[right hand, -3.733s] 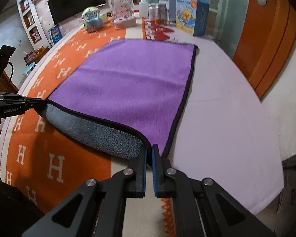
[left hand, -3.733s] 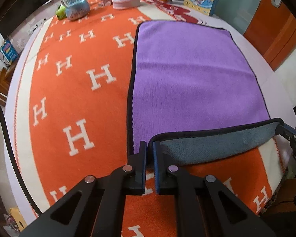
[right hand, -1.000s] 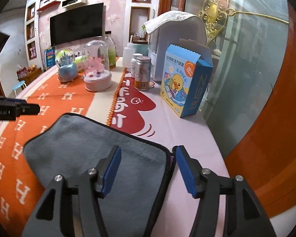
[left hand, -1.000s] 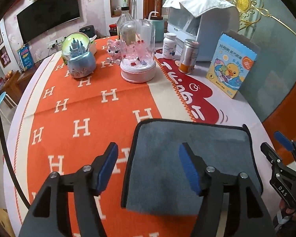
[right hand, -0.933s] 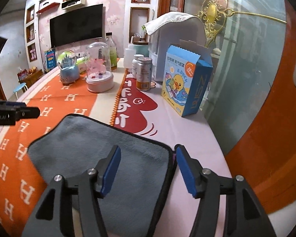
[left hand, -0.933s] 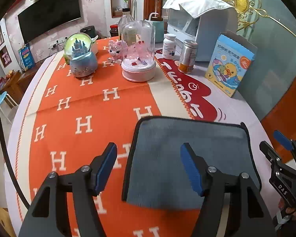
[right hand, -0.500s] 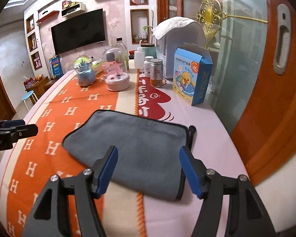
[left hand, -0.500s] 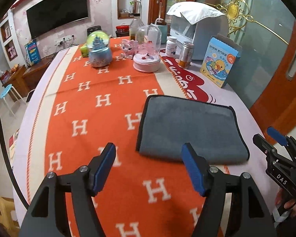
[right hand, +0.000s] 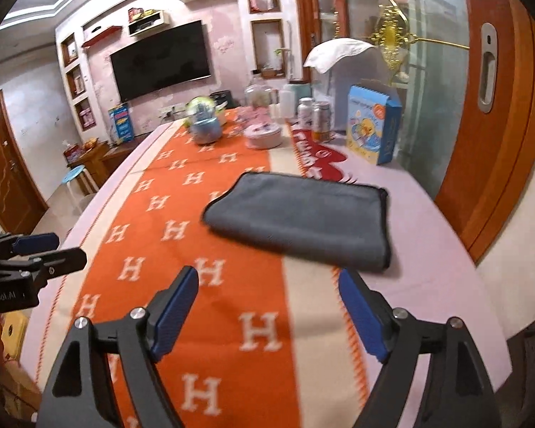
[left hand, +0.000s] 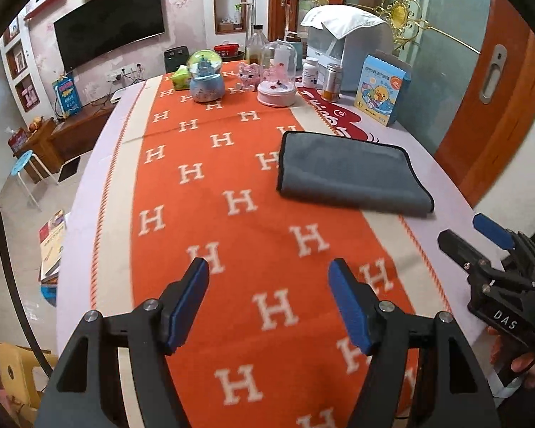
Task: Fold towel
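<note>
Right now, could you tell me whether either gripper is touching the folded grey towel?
Apart. Left wrist view: open left gripper sits short of the folded grey towel; right gripper likewise, orange cloth between.

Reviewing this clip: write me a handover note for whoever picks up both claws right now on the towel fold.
Left claw: open, empty, above the orange H-pattern cloth, short of the towel.
Right claw: open, empty, near the towel's close edge but not touching it.
Towel: lies flat on the table, folded in half, grey side up, black-trimmed edges roughly aligned, partly on the orange cloth and partly on the pale cover.
Done: one fold, towel released.
Left: probably nothing, unless a second fold is wanted; then regrip one short end.
</note>
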Demonstrator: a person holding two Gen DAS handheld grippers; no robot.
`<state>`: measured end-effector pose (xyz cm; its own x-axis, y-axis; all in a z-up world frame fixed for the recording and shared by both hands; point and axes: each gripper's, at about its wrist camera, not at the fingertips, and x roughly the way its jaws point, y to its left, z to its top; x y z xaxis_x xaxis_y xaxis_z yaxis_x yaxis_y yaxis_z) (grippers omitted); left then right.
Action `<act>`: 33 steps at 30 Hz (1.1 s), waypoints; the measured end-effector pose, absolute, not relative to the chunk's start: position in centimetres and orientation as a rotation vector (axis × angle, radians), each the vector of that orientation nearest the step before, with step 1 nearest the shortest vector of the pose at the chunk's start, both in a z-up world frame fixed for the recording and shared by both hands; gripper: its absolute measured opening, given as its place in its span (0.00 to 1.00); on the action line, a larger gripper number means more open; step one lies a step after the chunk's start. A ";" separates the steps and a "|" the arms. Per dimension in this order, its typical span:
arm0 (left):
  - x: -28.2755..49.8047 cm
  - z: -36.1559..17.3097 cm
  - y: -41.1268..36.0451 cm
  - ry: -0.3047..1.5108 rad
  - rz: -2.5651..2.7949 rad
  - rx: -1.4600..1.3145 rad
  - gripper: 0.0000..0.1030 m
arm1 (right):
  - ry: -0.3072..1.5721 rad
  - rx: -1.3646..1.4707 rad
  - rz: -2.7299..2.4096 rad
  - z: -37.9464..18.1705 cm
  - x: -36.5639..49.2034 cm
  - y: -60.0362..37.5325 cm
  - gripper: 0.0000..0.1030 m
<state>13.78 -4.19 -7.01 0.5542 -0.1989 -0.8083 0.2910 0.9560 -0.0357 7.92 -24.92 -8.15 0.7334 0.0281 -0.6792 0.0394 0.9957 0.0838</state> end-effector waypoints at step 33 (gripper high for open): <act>1.4 -1.2 1.4 0.908 -0.137 -0.071 0.85 | 0.967 0.097 0.174 -1.2 -1.5 -20.0 0.92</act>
<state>1.39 1.44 -1.17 0.6072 -0.1483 -0.7806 0.0883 0.9889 -0.1192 -1.47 -20.05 -1.24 0.5550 0.1902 -0.8098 -0.1042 0.9817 0.1592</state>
